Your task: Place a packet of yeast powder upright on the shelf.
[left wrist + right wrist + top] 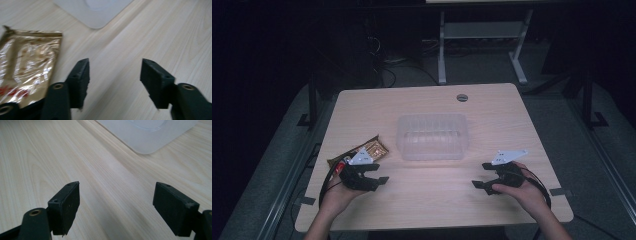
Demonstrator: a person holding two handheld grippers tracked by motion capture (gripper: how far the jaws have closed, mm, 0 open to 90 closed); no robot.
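Left hand-held gripper (113, 75) jaws apart, empty, beside gold packet (27, 67); right hand-held gripper (115, 207) apart, empty, near clear tub (432, 136).

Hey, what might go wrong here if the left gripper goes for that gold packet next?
1. The gold foil packet lies flat on the table beside the open left gripper, outside its jaws; the pads may skid off the glossy foil.
2. It sits near the table's left edge and could be pushed off.
3. The clear plastic container looks light; a carried packet could knock it.
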